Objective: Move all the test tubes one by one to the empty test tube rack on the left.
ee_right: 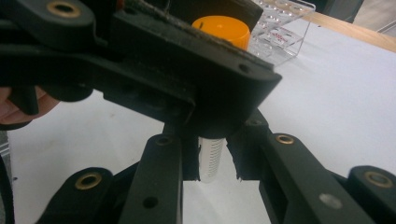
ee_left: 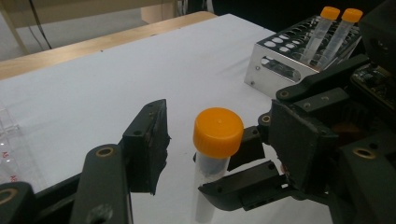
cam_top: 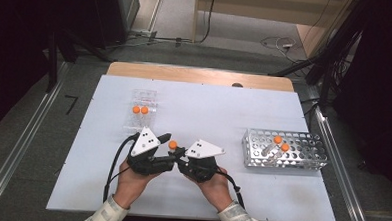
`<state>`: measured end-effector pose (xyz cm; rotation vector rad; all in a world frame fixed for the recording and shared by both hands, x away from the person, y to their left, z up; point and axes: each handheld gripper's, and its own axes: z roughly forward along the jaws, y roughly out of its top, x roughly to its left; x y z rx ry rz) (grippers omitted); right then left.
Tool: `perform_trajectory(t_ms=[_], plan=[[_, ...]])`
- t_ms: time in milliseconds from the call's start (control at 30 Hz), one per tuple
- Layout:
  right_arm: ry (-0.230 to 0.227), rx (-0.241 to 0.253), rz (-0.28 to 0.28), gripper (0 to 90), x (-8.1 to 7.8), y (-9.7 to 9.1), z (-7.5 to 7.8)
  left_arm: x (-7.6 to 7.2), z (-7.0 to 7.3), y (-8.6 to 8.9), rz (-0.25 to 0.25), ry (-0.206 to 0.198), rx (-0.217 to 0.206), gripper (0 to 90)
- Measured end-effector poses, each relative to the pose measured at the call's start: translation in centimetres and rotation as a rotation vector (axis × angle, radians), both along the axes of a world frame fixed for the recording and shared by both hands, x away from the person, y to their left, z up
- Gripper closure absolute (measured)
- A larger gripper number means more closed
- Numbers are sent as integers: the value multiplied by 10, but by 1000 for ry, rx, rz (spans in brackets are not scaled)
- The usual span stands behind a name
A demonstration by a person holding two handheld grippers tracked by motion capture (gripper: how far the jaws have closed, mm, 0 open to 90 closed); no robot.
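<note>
Orange-capped tube (ee_left: 215, 154) upright above the near-centre tabletop (cam_top: 209, 103), pinched low by the right hand-held gripper (ee_right: 211, 161) so the spread left hand-held gripper (ee_left: 187, 140) can take its cap

Little legible text. Clear rack (ee_left: 8, 140) at the left edge of the left gripper view has small red markings, one looks like "A5", rest too small. Tube (ee_right: 209, 158) shows graduation lines, no readable numbers.
</note>
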<state>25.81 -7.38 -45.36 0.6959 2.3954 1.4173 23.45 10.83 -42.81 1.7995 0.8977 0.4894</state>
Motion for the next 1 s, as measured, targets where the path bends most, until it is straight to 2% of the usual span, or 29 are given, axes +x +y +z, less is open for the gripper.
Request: perform_trajectory(t_ms=[167, 300, 400, 633, 833, 900, 1000], plan=[[1, -2, 2, 726, 1, 1, 0, -1, 0, 0, 2, -12, -7, 390], [4, 0, -2, 726, 2, 1, 1, -4, 1, -1, 3, -32, 1, 468], [-1, 2, -1, 727, 2, 0, 1, -4, 1, -1, -5, -30, -3, 549], [1, 4, 0, 727, 1, -1, 2, -4, 1, 0, 28, -38, -4, 678], [1, 8, 3, 725, 1, -1, 3, -5, 2, 0, 35, -47, -2, 698], [11, 13, 7, 710, 2, -2, 4, -5, 3, 1, 36, -52, -9, 701], [33, 18, 20, 561, 4, -6, 5, -5, 5, 4, 48, -62, -14, 702]])
